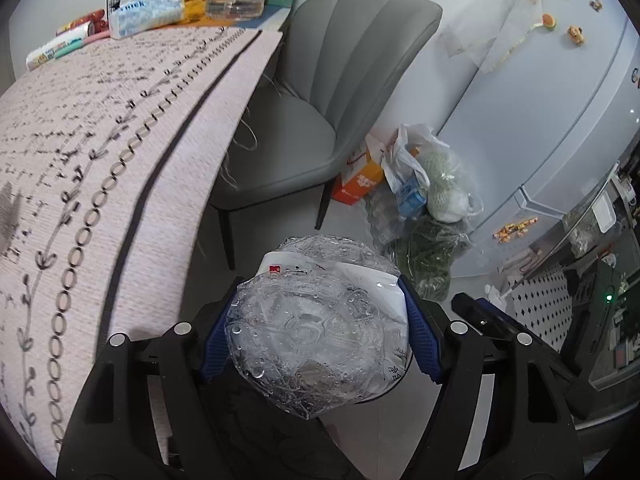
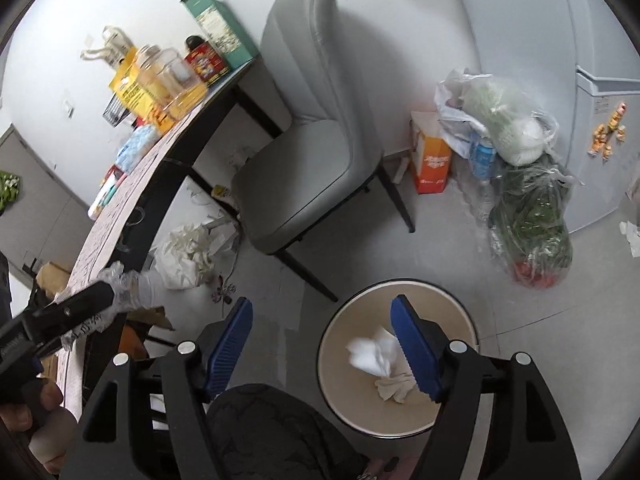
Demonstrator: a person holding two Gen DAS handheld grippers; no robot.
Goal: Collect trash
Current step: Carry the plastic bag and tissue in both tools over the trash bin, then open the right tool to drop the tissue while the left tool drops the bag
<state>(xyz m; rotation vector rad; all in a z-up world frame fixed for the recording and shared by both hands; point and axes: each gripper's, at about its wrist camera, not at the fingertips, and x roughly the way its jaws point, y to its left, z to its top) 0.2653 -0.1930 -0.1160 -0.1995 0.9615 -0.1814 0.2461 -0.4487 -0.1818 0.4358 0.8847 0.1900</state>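
Plastic bottle (image 1: 316, 332) clamped, table edge (image 1: 224, 128) close; bin (image 2: 400, 360) perhaps clear.

The left claw (image 1: 316, 344) clamps a crumpled clear plastic bottle (image 1: 316, 320) beside the patterned table (image 1: 100, 152), with a grey chair (image 1: 320, 120) farther off.

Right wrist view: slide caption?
Open right hand-held gripper above the bin; crumpled tissue inside.

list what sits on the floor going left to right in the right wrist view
white crumpled bag → grey chair → orange box → bag of greens → white paper scrap
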